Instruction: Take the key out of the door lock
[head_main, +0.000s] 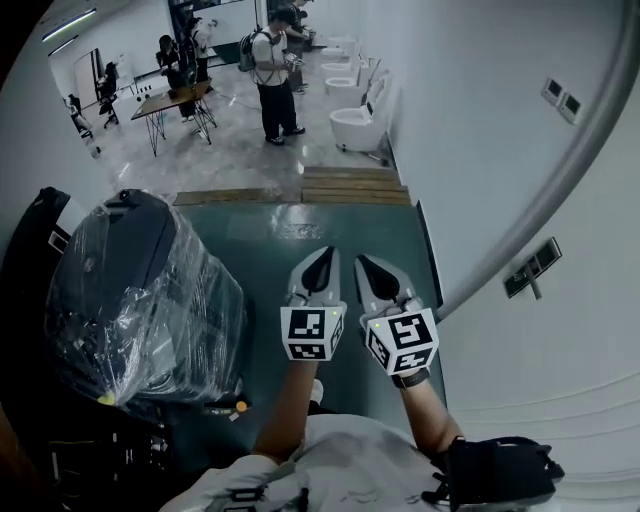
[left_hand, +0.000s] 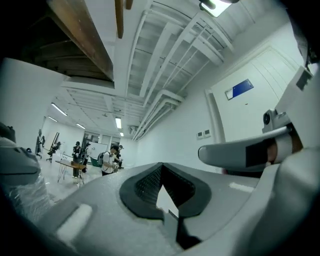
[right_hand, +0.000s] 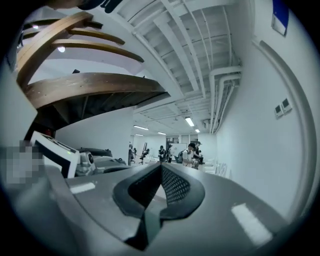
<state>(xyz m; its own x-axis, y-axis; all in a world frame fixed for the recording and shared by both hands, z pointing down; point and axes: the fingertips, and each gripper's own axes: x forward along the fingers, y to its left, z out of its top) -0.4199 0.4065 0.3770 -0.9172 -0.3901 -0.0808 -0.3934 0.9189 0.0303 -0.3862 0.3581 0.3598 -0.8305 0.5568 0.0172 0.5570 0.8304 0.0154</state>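
No key or door lock shows in any view. Both grippers are held side by side above a dark green floor (head_main: 262, 243), pointing forward. My left gripper (head_main: 323, 254) is shut with nothing between its pads; in its own view the dark pads meet at the tip of the left gripper (left_hand: 161, 169). My right gripper (head_main: 363, 262) is likewise shut and empty, and the right gripper (right_hand: 160, 169) shows closed pads in its own view. A white door with a blue sign (left_hand: 242, 88) stands ahead on the right in the left gripper view.
A bulky black object wrapped in plastic film (head_main: 140, 300) stands close on the left. A white wall with switch plates (head_main: 530, 268) runs along the right. Ahead lie a wooden step (head_main: 350, 186), white toilets (head_main: 354, 124), a table (head_main: 176, 98) and several people.
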